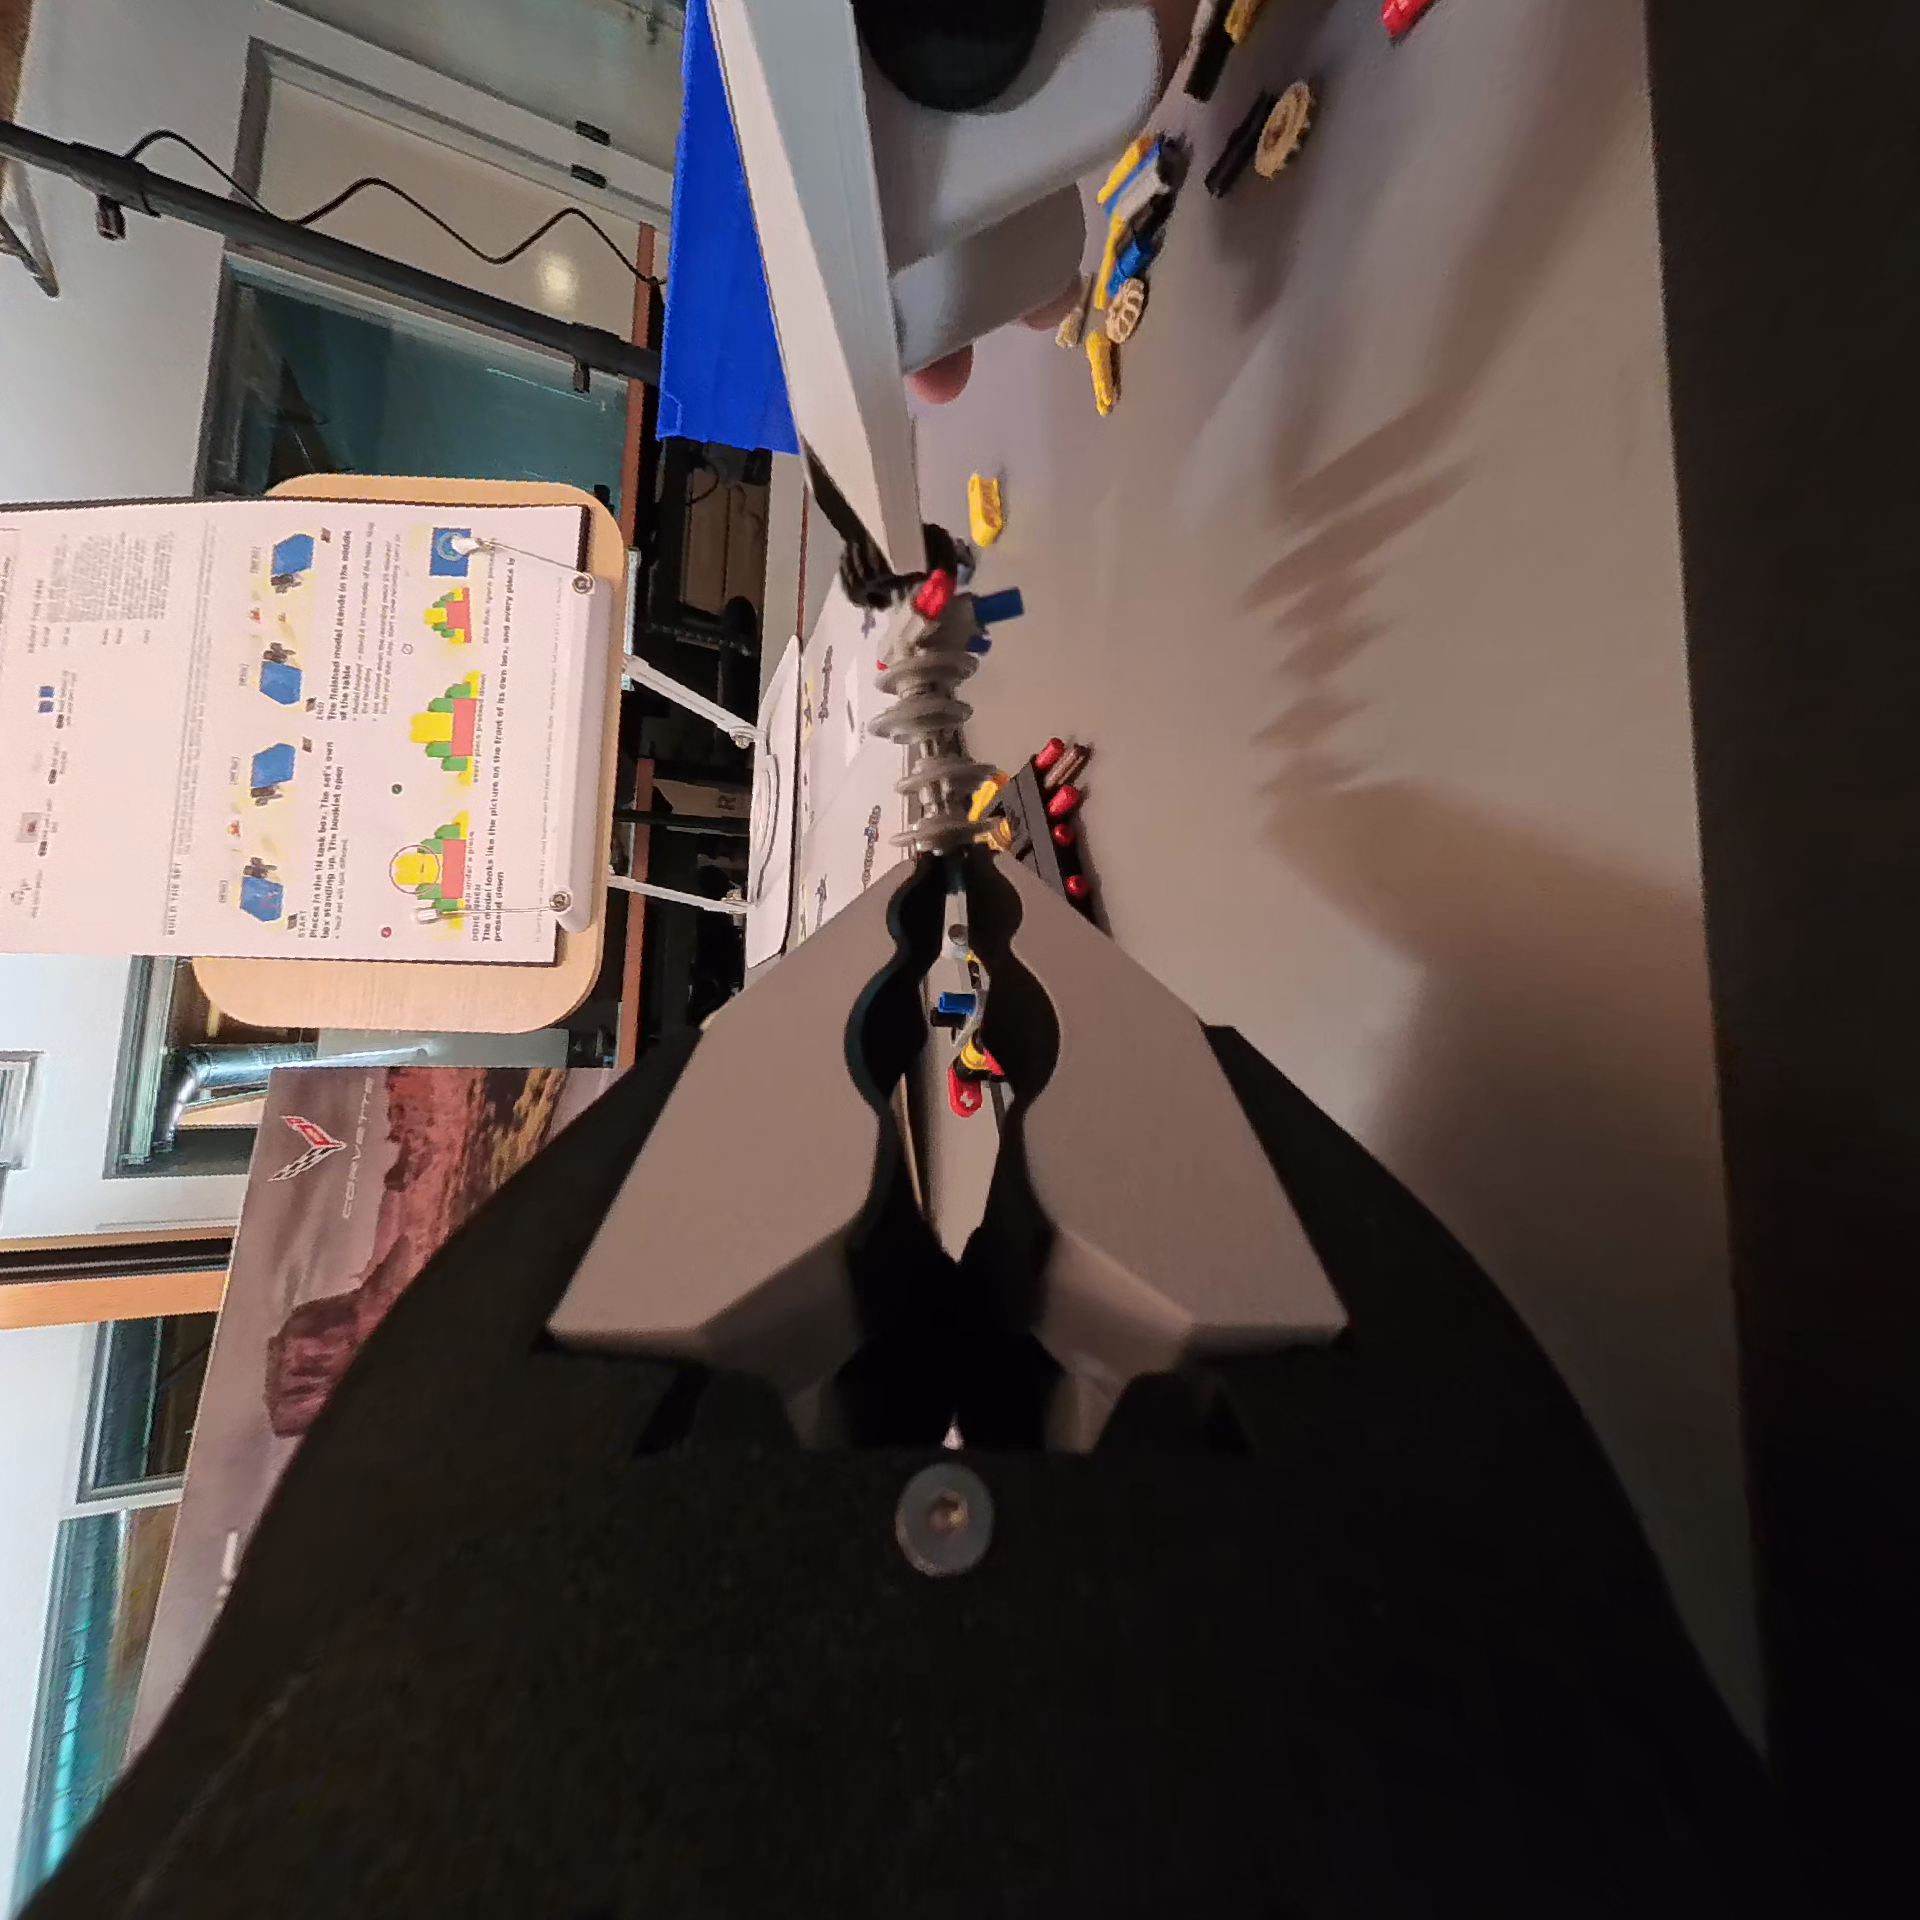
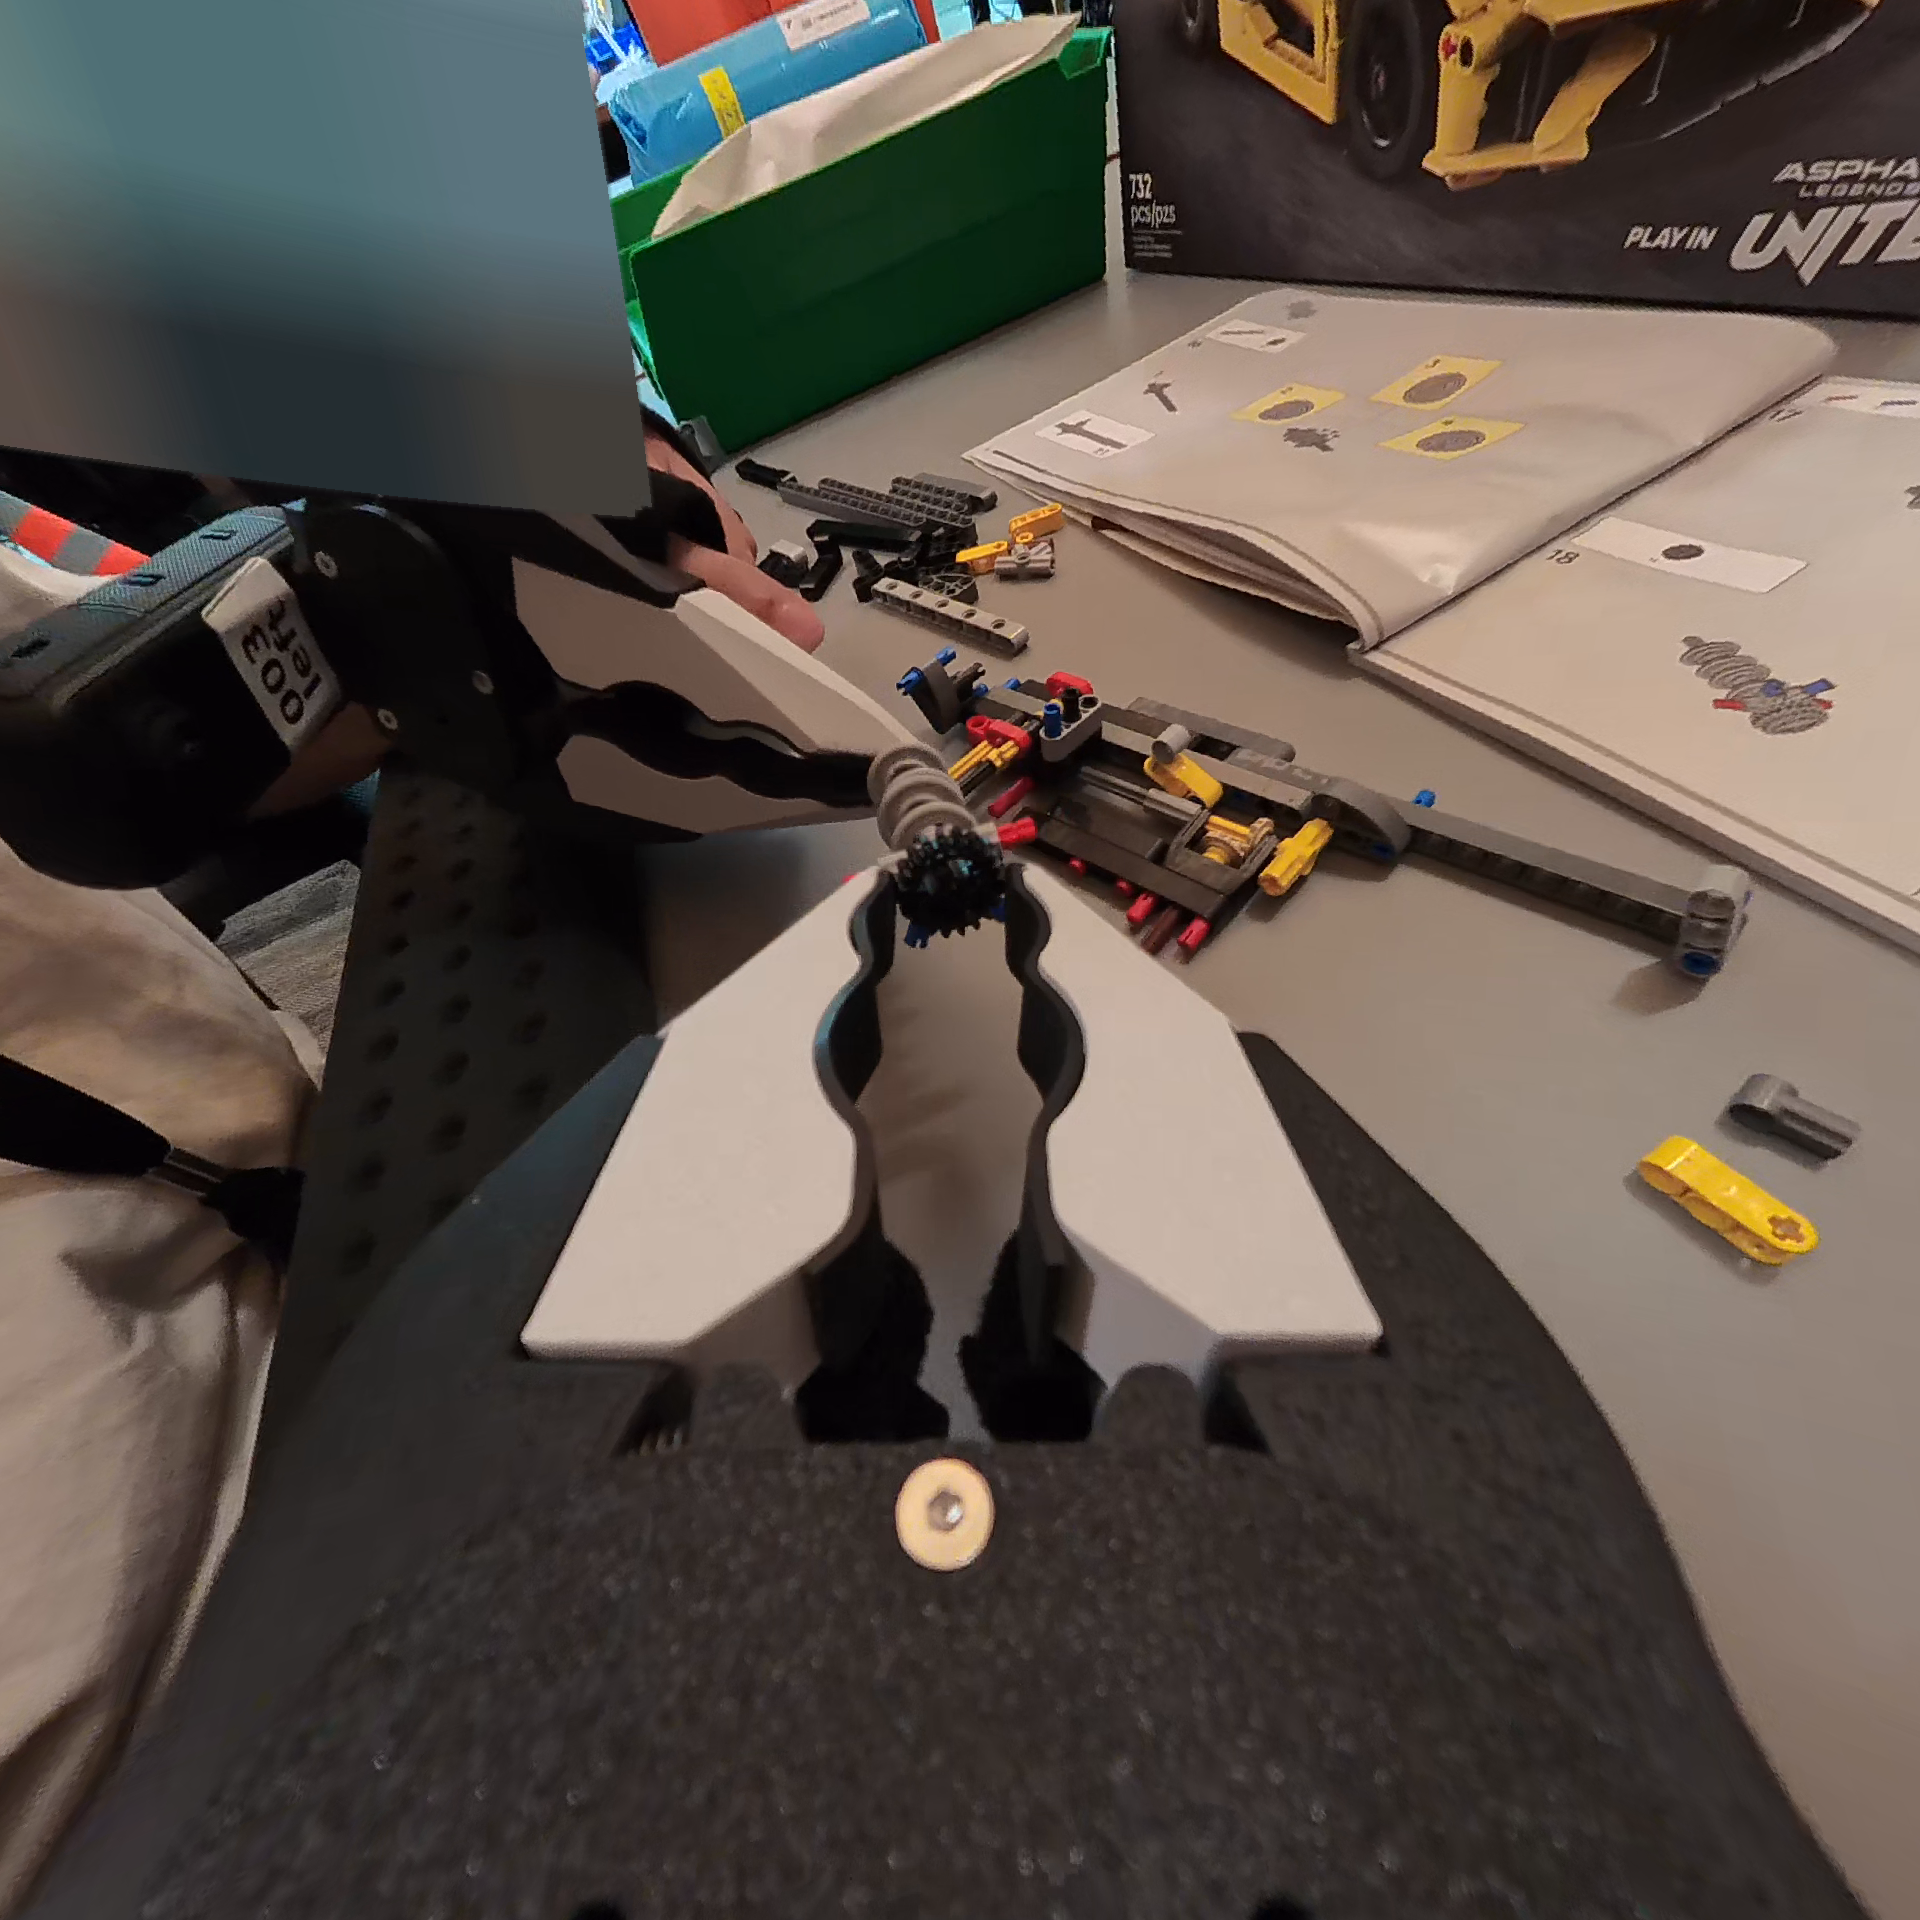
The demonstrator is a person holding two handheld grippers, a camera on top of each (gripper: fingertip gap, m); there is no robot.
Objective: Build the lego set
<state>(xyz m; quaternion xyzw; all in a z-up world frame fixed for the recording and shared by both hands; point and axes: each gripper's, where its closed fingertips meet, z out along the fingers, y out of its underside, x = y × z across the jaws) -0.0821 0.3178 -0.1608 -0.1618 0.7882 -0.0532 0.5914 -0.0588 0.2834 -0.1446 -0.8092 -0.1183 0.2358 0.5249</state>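
Both grippers met on one small sub-assembly held above the grey table [image 2: 1455, 1039]: a grey axle stack of ribbed discs [image 1: 928, 727] with a black gear [image 2: 948, 871] at one end. Left gripper [image 1: 951, 883] had its jaws pinched nearly together on the near end of the axle stack, tips clamped on the thin shaft, discs sticking out just past the tips. Right gripper [image 2: 948, 894] held the black gear between its fingertips, jaws narrowed onto it, the gear end of the stack right at the tips with small blue pins showing beside it. In the right wrist view the left gripper came in from the left, its tips touching the grey discs just behind the gear, so the piece bridged the two tools. Partly built chassis [image 2: 1164, 790], dark grey with yellow, red and blue parts and a long grey beam, lay on the table just beyond the held piece, toward the far edge. Open instruction booklet [image 2: 1403, 468] lay near the far right edge, set box [image 2: 1507, 145] upright behind it, green bin [image 2: 883, 249] at the far left. Loose yellow connector [image 2: 1725, 1197] and grey connector [image 2: 1792, 1114] sat apart near the right edge. Left wrist view was motion-blurred; loose yellow and black parts [image 1: 1132, 239] were scattered farther off on the table
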